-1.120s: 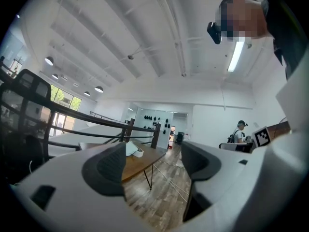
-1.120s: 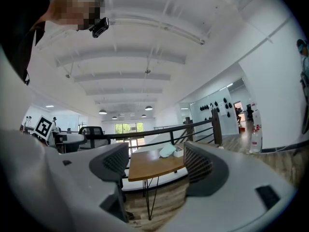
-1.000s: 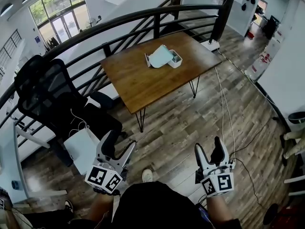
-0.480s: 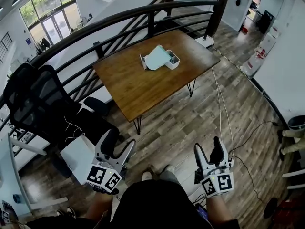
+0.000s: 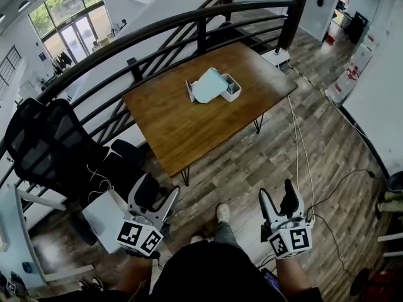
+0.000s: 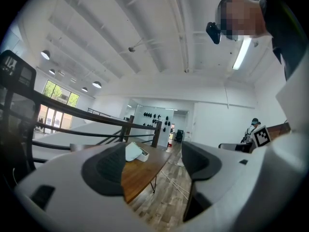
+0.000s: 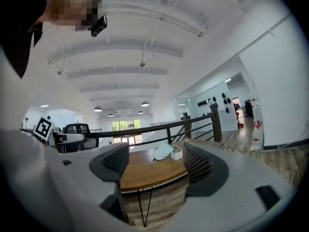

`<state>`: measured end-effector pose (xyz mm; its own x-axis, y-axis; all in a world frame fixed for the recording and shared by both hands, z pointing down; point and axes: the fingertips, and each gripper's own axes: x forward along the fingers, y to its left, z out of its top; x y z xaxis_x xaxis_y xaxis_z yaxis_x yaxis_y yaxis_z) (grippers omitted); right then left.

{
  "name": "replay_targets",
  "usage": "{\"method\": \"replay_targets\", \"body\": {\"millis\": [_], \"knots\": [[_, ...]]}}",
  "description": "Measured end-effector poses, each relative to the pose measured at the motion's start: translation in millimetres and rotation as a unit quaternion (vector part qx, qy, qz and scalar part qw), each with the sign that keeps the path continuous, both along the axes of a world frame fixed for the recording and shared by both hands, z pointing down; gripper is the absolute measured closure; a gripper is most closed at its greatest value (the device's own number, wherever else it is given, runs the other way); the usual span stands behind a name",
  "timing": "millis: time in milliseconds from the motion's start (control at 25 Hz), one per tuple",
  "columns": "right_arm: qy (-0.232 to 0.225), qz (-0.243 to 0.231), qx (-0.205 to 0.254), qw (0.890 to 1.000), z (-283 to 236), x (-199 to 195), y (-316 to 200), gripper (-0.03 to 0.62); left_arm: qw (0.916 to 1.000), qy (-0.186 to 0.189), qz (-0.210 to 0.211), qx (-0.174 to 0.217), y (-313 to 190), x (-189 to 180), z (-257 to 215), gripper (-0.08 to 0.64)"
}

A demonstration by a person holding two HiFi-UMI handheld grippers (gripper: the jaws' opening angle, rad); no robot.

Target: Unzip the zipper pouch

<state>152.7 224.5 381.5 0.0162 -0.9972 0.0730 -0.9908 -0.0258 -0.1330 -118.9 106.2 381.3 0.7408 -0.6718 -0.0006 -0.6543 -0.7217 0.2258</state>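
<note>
A pale green zipper pouch (image 5: 209, 85) lies on the far part of a brown wooden table (image 5: 182, 118), leaning on a small white box (image 5: 231, 88). The pouch (image 6: 132, 151) also shows small in the left gripper view and the pouch (image 7: 163, 151) in the right gripper view. My left gripper (image 5: 156, 195) is held low at the near left, open and holding nothing. At the near right my right gripper (image 5: 278, 198) is open and likewise holds nothing. Both are well short of the table, over the wooden floor.
A dark metal railing (image 5: 157, 33) curves behind the table. A black office chair (image 5: 56, 150) stands at the left beside a white side table (image 5: 107, 207). Cables (image 5: 303, 150) trail over the floor at the right. My shoe (image 5: 223, 213) shows between the grippers.
The view has shifted slightly as I step toward the table; a foot has moved forward. Both grippers stay open in the same pose.
</note>
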Motion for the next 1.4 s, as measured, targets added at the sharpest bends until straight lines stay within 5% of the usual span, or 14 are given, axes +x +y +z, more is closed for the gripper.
{"method": "replay_targets", "body": {"millis": [760, 1400], "knots": [[0.004, -0.058, 0.004, 0.998, 4, 124, -156, 0.253, 0.9974, -0.025, -0.065, 0.02, -136, 107, -9, 0.207], [-0.004, -0.096, -0.012, 0.995, 10, 135, -258, 0.256, 0.9941, -0.03, -0.104, 0.003, -214, 108, -3, 0.207]]}}
